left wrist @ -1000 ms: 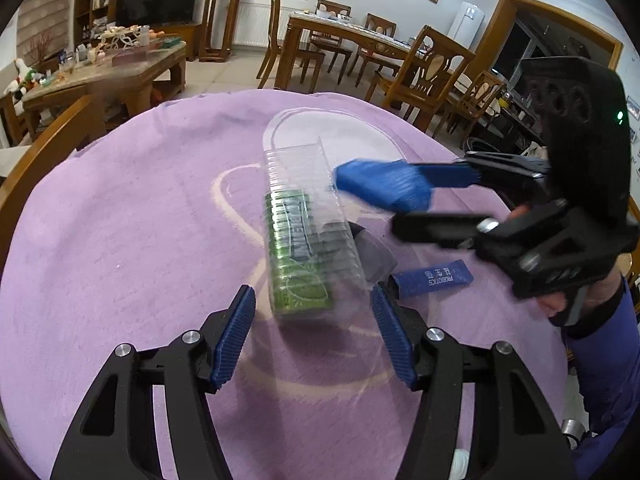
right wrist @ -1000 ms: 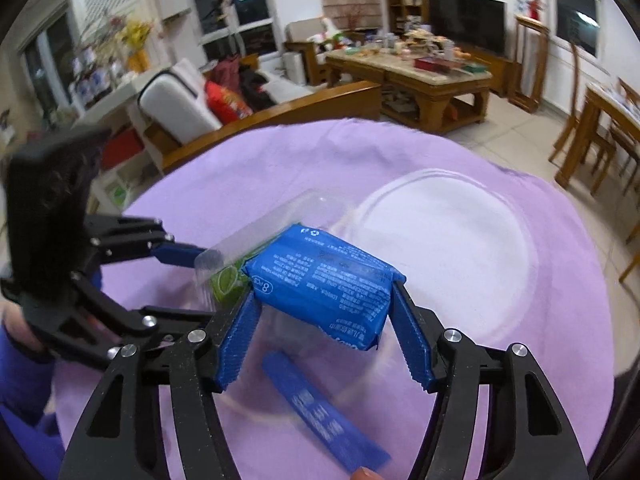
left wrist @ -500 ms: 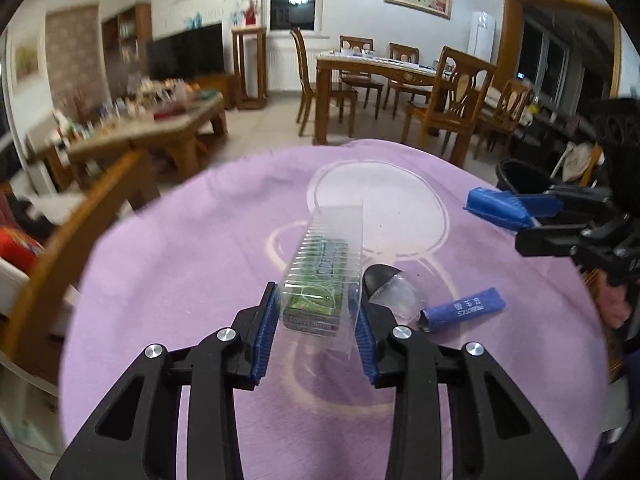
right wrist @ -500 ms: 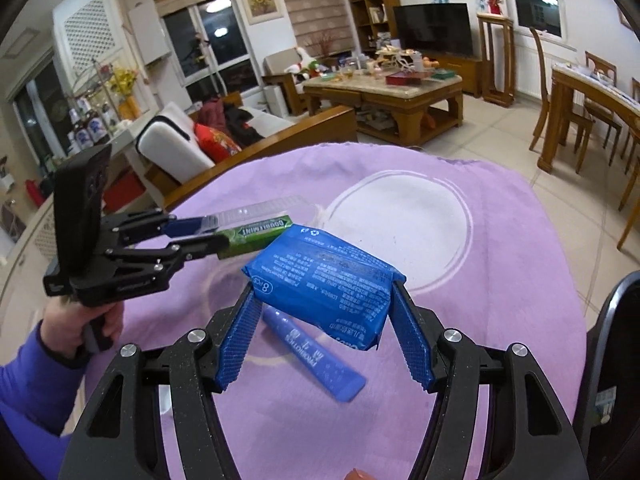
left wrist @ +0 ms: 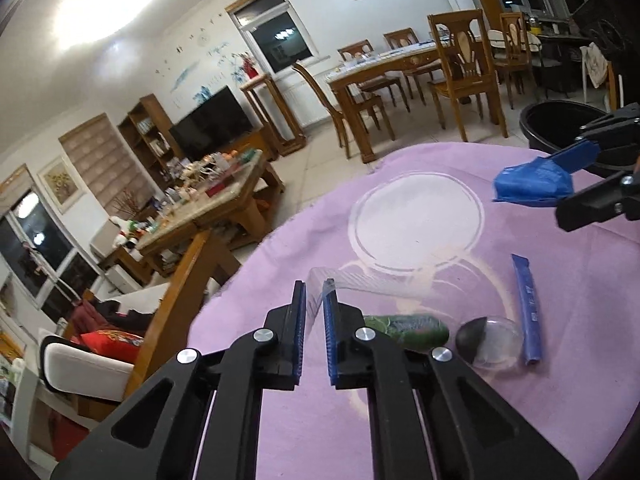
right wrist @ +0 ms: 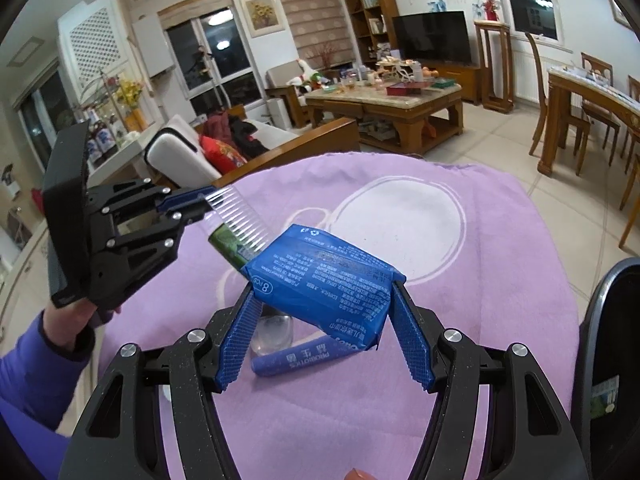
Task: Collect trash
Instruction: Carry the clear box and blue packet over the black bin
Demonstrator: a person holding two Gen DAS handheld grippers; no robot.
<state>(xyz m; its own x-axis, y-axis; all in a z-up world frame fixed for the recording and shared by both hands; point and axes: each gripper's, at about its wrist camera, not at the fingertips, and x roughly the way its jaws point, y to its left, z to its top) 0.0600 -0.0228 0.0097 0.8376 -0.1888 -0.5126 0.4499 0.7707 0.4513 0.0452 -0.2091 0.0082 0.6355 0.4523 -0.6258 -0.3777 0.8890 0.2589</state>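
My left gripper [left wrist: 314,294] is shut on the edge of a clear ribbed plastic tray [left wrist: 360,282] with a green pack [left wrist: 408,330] inside, lifted off the purple tablecloth; it also shows in the right wrist view [right wrist: 240,220]. My right gripper [right wrist: 320,320] is shut on a blue tissue pack [right wrist: 324,280], held above the table; in the left wrist view the pack [left wrist: 532,186] is at the right. A blue sachet [left wrist: 527,308] and a clear dome lid [left wrist: 490,342] lie on the cloth.
The round table has a purple cloth [left wrist: 420,220]. A black bin [left wrist: 560,128] stands past the table's far right edge, also at the right in the right wrist view [right wrist: 608,340]. A wooden chair back [left wrist: 180,288] is at the left edge.
My left gripper closed on the clear tray, lifted it and tilted it. My right gripper rose and drew back toward the bin with the tissue pack.
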